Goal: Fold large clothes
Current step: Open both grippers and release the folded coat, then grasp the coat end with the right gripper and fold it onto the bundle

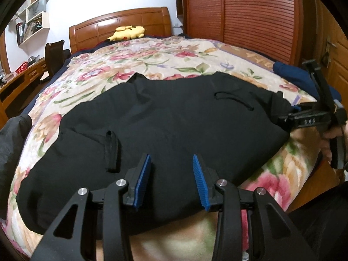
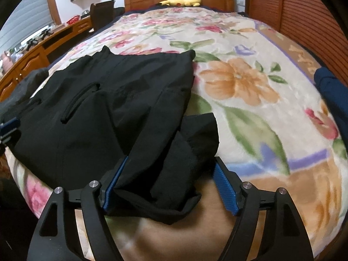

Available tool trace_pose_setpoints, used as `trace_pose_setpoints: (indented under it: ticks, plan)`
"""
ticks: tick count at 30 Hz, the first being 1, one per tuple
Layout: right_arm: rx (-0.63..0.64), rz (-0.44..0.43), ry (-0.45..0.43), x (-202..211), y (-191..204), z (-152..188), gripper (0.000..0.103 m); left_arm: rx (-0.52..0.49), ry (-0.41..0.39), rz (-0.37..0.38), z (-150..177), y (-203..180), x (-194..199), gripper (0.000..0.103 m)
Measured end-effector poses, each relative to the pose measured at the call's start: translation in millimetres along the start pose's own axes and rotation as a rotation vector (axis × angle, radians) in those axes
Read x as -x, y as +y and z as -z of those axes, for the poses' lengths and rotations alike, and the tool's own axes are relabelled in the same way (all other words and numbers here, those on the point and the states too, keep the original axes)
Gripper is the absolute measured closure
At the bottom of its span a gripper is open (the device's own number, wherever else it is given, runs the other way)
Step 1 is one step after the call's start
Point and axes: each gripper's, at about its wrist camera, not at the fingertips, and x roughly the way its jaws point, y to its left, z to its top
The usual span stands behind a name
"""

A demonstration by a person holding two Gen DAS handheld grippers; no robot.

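A large black garment (image 1: 169,128) lies spread flat on the floral blanket (image 1: 152,61) of a bed. My left gripper (image 1: 171,163) is open, its blue pads just above the garment's near edge, touching nothing that I can see. My right gripper (image 2: 171,167) is open with its jaws wide apart around a bunched corner of the black garment (image 2: 121,100); the cloth lies against the left pad (image 2: 115,178) and is apart from the right pad. The right gripper also shows in the left wrist view (image 1: 282,113) at the garment's right end.
A yellow plush toy (image 1: 128,32) rests by the wooden headboard (image 1: 121,24). A dark blue cloth (image 2: 332,87) lies at the bed's right edge. A wooden wardrobe (image 1: 239,17) stands on the right. A desk with a chair (image 1: 54,54) is on the left.
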Motion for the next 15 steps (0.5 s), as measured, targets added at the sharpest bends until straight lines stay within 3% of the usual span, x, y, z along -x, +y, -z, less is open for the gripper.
trace_pose_setpoints:
  ticks: [5, 7, 9, 15]
  plan:
    - [0.0, -0.056, 0.008, 4, 2, -1, 0.046, 0.002, 0.054, 0.013, 5, -1, -10, 0.064]
    - [0.028, -0.057, -0.008, 11, 9, -2, 0.064, 0.011, 0.068, 0.021, 6, 1, -12, 0.063]
    - [0.05, -0.061, -0.048, 23, 15, -6, 0.075, 0.012, 0.075, 0.022, 6, 2, -13, 0.063]
    - [0.042, -0.084, -0.183, 56, 23, -15, 0.08, 0.004, 0.077, 0.022, 7, 1, -12, 0.063]
